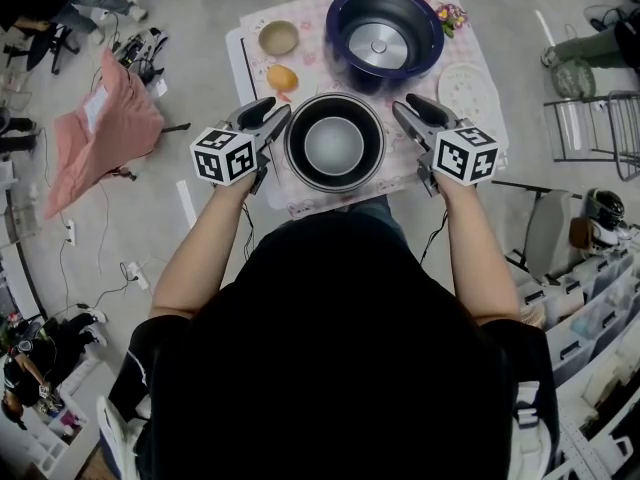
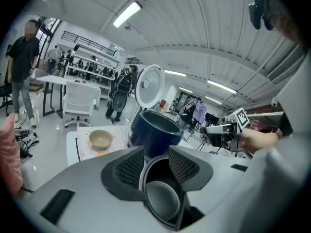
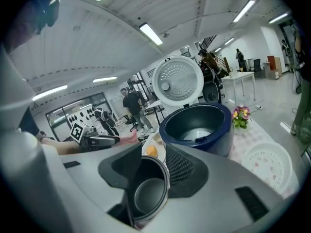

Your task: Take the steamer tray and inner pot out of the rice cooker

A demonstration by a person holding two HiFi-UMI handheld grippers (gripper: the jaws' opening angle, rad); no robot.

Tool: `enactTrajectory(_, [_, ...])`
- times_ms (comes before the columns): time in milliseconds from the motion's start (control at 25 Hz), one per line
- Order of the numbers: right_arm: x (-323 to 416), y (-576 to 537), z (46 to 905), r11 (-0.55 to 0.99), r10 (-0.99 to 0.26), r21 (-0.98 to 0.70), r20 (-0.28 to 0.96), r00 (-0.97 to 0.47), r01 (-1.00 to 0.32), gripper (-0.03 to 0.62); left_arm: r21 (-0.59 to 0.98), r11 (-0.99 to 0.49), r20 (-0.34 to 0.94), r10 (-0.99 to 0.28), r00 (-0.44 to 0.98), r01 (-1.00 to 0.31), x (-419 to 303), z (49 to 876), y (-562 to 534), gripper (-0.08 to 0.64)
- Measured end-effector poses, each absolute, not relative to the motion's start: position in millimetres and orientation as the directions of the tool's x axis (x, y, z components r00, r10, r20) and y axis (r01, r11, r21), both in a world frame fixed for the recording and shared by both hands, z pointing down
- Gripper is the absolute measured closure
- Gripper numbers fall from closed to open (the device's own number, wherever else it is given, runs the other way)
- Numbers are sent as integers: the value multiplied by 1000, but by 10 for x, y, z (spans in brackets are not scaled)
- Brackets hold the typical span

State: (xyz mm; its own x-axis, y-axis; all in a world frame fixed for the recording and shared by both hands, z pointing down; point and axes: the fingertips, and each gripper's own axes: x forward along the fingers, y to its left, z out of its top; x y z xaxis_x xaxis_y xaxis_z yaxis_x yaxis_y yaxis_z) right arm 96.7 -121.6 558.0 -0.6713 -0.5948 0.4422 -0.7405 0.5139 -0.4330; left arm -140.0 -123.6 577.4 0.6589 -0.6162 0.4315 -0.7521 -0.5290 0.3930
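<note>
Inner pot [image 1: 334, 141] stands upright on the worktop [image 1: 312, 20], directly between the two pairs of jaws. Left gripper [image 1: 278, 110] and right gripper [image 1: 402, 105] flank its rim equally near, both spread apart, gripping nothing. Beyond them, the rice cooker [image 1: 385, 30] gapes empty.

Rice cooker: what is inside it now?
The rice cooker holds only its bare heating plate; the inner pot stands outside. The near inside wall is hidden by its rim.
</note>
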Motion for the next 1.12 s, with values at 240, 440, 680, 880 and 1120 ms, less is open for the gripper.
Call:
enactTrajectory(240, [879, -1188, 5239, 571, -605, -378, 406, -685, -729, 431, 307, -565, 356, -678, 643, -766, -1408, 5346, -1307, 383])
enactTrajectory(440, [939, -1148, 5162, 568, -627, -353, 399, -669, -743, 431, 271, -582, 339, -688, 642, -767, -1421, 5223, -1288, 383])
enactTrajectory(680, [942, -1101, 5178, 570, -624, -356, 398, -672, -741, 431, 262, -596, 353, -673, 650, -759, -1367, 5288, -1214, 383])
enactTrajectory(880, [947, -1086, 5183, 562, -630, -367, 391, -672, -741, 431, 250, -602, 358, -670, 650, -758, -1331, 5292, -1220, 383])
enactTrajectory(1120, [953, -1029, 5226, 549, -632, -383, 391, -669, -743, 433, 236, -610, 367, -665, 651, -756, -1291, 5326, -1185, 383])
